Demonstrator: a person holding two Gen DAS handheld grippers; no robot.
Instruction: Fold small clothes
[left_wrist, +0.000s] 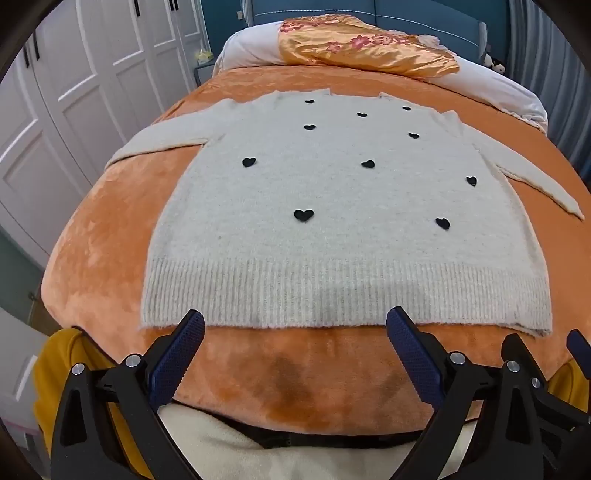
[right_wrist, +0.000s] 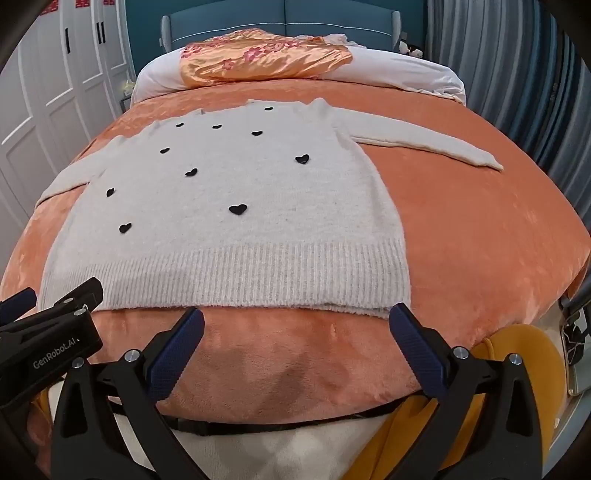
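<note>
A small pale grey sweater (left_wrist: 332, 229) with black hearts lies flat, front up, on the orange bedspread (left_wrist: 110, 229), sleeves spread to both sides and ribbed hem toward me. It also shows in the right wrist view (right_wrist: 236, 229). My left gripper (left_wrist: 295, 325) is open and empty, its fingertips just short of the hem's left half. My right gripper (right_wrist: 295, 321) is open and empty, just short of the hem's right half. The left gripper's body (right_wrist: 48, 325) shows at the left of the right wrist view.
A white pillow (left_wrist: 251, 48) and an orange satin floral cloth (left_wrist: 362, 48) lie at the bed's head against a blue headboard (right_wrist: 284, 22). White wardrobe doors (left_wrist: 74, 92) stand left, grey curtains (right_wrist: 517, 74) right. Yellow cloth (right_wrist: 517, 354) hangs by the near bed edge.
</note>
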